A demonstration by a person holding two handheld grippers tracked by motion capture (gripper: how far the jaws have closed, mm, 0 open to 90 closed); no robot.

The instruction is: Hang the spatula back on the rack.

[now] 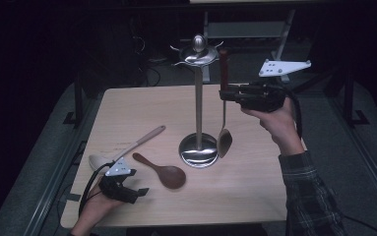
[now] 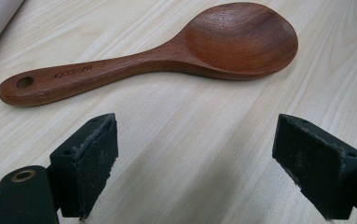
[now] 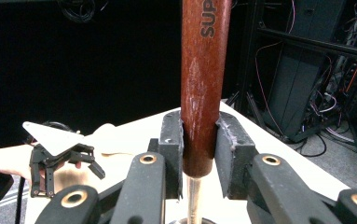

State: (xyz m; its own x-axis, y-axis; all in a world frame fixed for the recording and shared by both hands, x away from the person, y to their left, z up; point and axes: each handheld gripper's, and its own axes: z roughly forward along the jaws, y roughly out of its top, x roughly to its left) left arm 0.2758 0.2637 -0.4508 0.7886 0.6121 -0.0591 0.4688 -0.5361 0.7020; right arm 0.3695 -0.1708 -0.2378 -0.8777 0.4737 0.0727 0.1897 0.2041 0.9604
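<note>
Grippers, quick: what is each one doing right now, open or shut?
Left gripper: open, empty, jaws apart over the table just short of the wooden rice spoon.
Right gripper: shut on the red-handled ladle, held upright beside the metal stand.

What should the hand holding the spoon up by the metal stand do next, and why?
Probably lift the wood-handled spoon a little higher and ease it toward the hooks at the top of the stand. The right gripper is shut on its handle, the spoon hangs upright beside the pole, and the handle's top sits level with the hooks, not on one.
</note>
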